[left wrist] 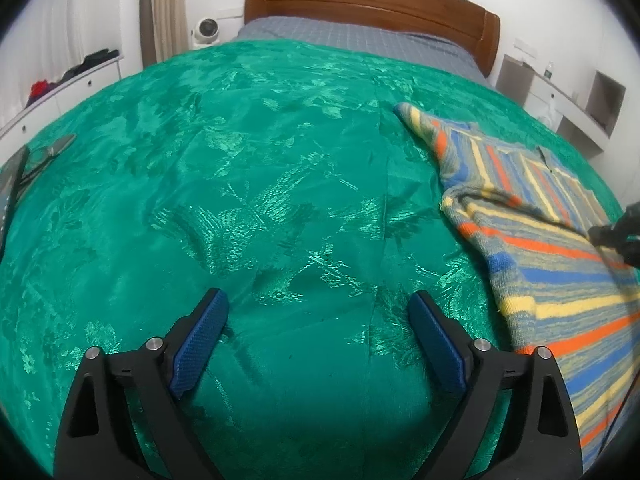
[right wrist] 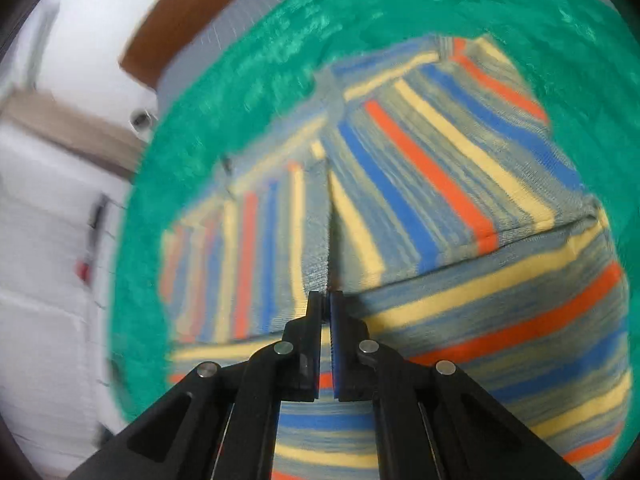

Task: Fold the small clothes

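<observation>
My right gripper point(right wrist: 328, 300) pinches a sweater point(right wrist: 440, 184) fold; my left gripper point(left wrist: 318, 316) hangs wide apart over the bedspread point(left wrist: 240, 160).

You see the sweater point(left wrist: 560, 248) lying on the bedspread point(left wrist: 240, 200) at frame right, headboard point(left wrist: 372, 4) behind it at top.

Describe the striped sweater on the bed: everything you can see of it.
The striped sweater is a knitted garment with grey-blue ground and orange, yellow and blue stripes. It lies on the green bedspread, partly folded: one panel is turned over the body, and a sleeve points toward the headboard. The right gripper is shut over it; whether it pinches a fold, the right wrist view cannot settle. The open left gripper hovers beside it, not touching.
</observation>
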Demonstrator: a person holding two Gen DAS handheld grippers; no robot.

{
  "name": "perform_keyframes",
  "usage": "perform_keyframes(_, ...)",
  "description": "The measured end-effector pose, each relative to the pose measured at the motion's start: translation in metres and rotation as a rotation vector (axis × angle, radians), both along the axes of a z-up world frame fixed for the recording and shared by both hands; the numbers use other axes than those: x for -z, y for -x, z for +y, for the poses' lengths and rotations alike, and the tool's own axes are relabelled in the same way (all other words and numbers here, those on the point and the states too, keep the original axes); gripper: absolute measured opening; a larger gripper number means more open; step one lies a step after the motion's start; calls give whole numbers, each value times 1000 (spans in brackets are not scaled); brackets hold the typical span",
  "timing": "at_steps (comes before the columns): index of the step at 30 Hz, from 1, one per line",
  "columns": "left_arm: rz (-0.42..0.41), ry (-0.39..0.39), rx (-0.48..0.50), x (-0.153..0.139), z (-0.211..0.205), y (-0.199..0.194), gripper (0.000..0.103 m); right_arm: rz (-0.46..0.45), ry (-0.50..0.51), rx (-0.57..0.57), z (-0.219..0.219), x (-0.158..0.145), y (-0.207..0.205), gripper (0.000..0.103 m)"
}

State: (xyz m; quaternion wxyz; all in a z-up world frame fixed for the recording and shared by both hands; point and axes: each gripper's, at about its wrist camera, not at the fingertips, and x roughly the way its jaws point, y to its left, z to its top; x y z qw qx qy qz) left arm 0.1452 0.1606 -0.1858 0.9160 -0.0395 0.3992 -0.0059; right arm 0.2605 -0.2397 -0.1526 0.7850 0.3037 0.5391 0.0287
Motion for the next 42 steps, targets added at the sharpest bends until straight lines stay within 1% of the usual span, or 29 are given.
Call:
perform_keyframes(2, 0, -11, 1, 0, -2, 1, 94, -14, -4, 2, -4, 2, 2, 6)
perform_keyframes(4, 0, -9, 0, 0, -1, 2, 95, -41, -8, -3, -6, -2, 8, 13)
perform_keyframes(5, 0, -9, 0, 1, -1, 2, 98, -58, -20, -13, -9, -7, 14, 28)
perform_keyframes(6, 2, -10, -2, 1, -1, 2, 99, -86, -28, -30, -12, -13, 21, 47)
perform_keyframes(7, 3, -13, -5, 1, -1, 2, 100, -124, -12, -48, -18, -22, 31, 54)
perform_keyframes(8, 3, -14, -6, 1, -1, 2, 101, -153, 11, -59, -21, -29, 38, 58)
perform_keyframes(9, 3, -13, -6, 1, -1, 2, 101, -202, 54, -81, -30, -38, 51, 58)
perform_keyframes(10, 3, -11, -6, 1, -1, 2, 101, -250, 111, -99, -42, -45, 67, 59)
perform_keyframes(12, 4, -9, -7, 1, -1, 2, 101, -312, 228, -91, -71, -52, 96, 66)
perform_keyframes(13, 4, -8, -7, 2, -1, 3, 102, -339, 301, -77, -87, -53, 111, 68)
perform_keyframes(14, 4, -8, -8, 2, 0, 3, 102, -354, 351, -69, -98, -52, 120, 69)
perform_keyframes(15, 5, -7, -9, 2, 0, 3, 102, -363, 437, -53, -117, -49, 134, 70)
perform_keyframes(16, 5, -8, -10, 3, -1, 3, 102, -356, 490, -39, -132, -45, 143, 71)
perform_keyframes(18, 4, -11, -12, 3, -1, 3, 102, -318, 567, 6, -167, -33, 155, 72)
perform_keyframes(19, 5, -14, -12, 3, -2, 3, 102, -308, 582, 29, -180, -28, 159, 72)
perform_keyframes(22, 2, -23, -17, 5, -3, 3, 102, -297, 596, 96, -213, -12, 170, 72)
perform_keyframes(23, 1, -29, -18, 5, -4, 3, 102, -288, 578, 108, -220, -4, 172, 73)
perform_keyframes(24, 1, -34, -19, 5, -4, 4, 102, -301, 545, 117, -224, 3, 175, 74)
perform_keyframes(25, 0, -38, -21, 5, -5, 4, 102, -330, 539, 124, -226, 6, 178, 75)
perform_keyframes(26, -1, -41, -22, 5, -5, 5, 102, -360, 541, 118, -224, 8, 180, 80)
perform_keyframes(27, -3, -42, -23, 6, -6, 5, 102, -367, 545, 111, -225, 9, 184, 84)
perform_keyframes(28, -5, -40, -25, 6, -5, 5, 102, -370, 551, 106, -221, 12, 183, 85)
perform_keyframes(33, -15, -39, -37, 7, -6, 7, 103, -391, 536, 109, -221, 12, 186, 86)
perform_keyframes(42, -34, -21, -41, 6, -5, 10, 103, -386, 542, 108, -219, 17, 179, 87)
